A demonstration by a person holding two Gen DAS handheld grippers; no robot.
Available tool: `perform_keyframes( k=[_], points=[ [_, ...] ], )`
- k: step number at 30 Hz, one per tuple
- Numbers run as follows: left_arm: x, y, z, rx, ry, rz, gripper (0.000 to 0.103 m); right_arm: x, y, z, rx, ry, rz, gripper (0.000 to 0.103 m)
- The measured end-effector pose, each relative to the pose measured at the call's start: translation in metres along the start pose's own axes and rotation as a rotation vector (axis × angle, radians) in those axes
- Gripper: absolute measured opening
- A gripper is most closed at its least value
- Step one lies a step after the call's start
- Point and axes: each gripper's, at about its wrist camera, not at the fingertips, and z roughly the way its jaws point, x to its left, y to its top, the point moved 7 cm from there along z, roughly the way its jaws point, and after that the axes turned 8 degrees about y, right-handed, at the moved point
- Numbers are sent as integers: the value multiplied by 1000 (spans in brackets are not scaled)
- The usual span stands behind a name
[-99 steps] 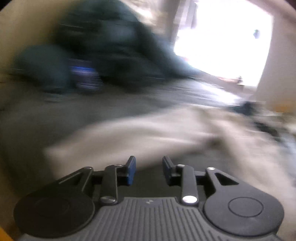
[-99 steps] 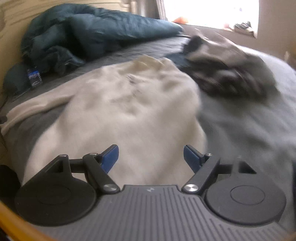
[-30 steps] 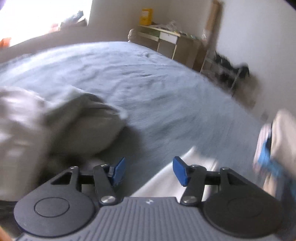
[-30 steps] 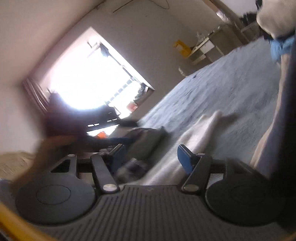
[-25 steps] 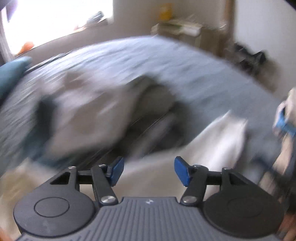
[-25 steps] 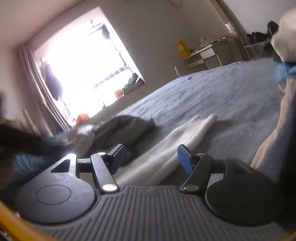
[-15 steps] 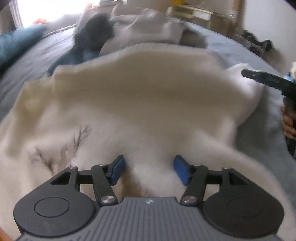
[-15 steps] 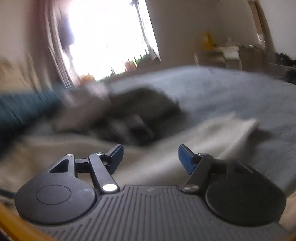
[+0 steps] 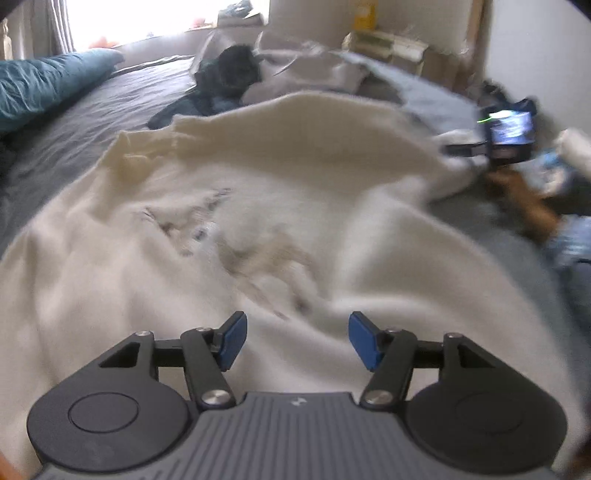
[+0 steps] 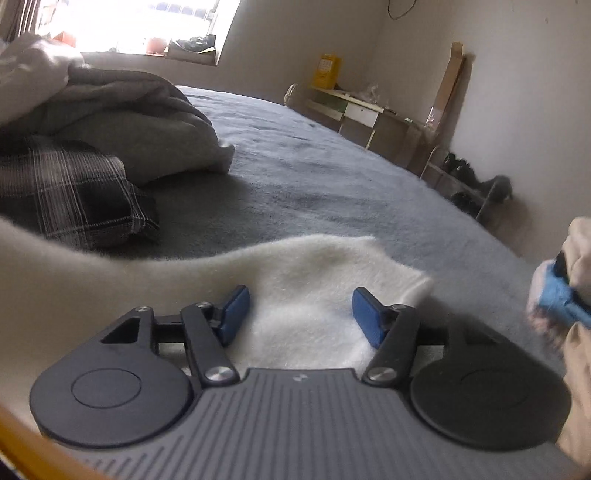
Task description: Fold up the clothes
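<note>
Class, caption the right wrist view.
Open right gripper over a cream sleeve end on the grey bed.

The bed [image 10: 332, 177] carried a grey cover. Beyond its head end a bright window [image 10: 140, 22] was overexposed. A low desk [image 10: 354, 110] stood against the pale wall [image 10: 517, 92] past the bed's far side, with a shoe rack [image 10: 469, 188] right of it.

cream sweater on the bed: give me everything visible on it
The cream sweater looks like soft, fuzzy knit with a faint dark branch-like pattern on it. It lies spread but rumpled on the grey bed cover, unfolded. One sleeve end stretches out flat under the open right gripper; the open left gripper hovers over its body.
</note>
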Motion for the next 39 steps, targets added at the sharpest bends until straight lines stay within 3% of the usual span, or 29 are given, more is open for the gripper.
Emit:
perform_keyframes(
  k=[3,6,7,9,11,14,15,18,19,22,23,24,27,31,33,35,37,38,39],
  points=[
    [2,-28,-43,-38,47,-64,63,-7,1,-12,-4,29,27,62],
    [26,-70,-88,-68,48,-267,68,-15,2,-61,-46,174,114,62],
    [35,-88,-100,-63,44,-346,68,-14,1,-87,-42,282,141,62],
    [48,-129,-118,-36,37,-494,67,-5,-10,-146,-29,585,170,70],
    [52,-164,-122,-5,-5,-592,66,5,-35,-203,41,864,157,75],
    [49,-197,-115,20,-117,-690,59,16,-85,-266,155,1069,47,75],
    [46,-201,-113,12,-155,-697,57,20,-101,-278,195,1096,5,76],
    [34,-196,-103,10,-291,-664,14,33,-152,-308,312,1142,-109,76],
    [31,-193,-101,3,-320,-664,11,35,-166,-312,342,1134,-121,77],
    [37,-195,-103,-16,-353,-704,9,33,-181,-324,289,1058,-145,75],
    [41,-196,-108,-31,-381,-731,9,30,-181,-326,309,1044,-93,51],
    [47,-197,-115,-49,-411,-760,9,26,-181,-329,331,1029,-36,35],
    [67,-201,-147,-98,-447,-833,4,16,-183,-346,364,1072,38,7],
    [85,-207,-185,-123,-365,-828,0,8,-186,-383,423,1271,188,4],
    [88,-213,-188,-102,-300,-810,0,8,-188,-398,425,1307,168,4],
    [87,-223,-178,-77,-308,-828,0,5,-200,-393,457,1270,159,4],
    [88,-237,-161,-39,-265,-834,2,-1,-222,-377,542,1204,176,3],
    [87,-243,-152,-23,-257,-835,5,-4,-233,-371,574,1191,188,3],
    [85,-248,-143,-6,-276,-851,19,-8,-244,-364,604,1181,201,2]
  ],
)
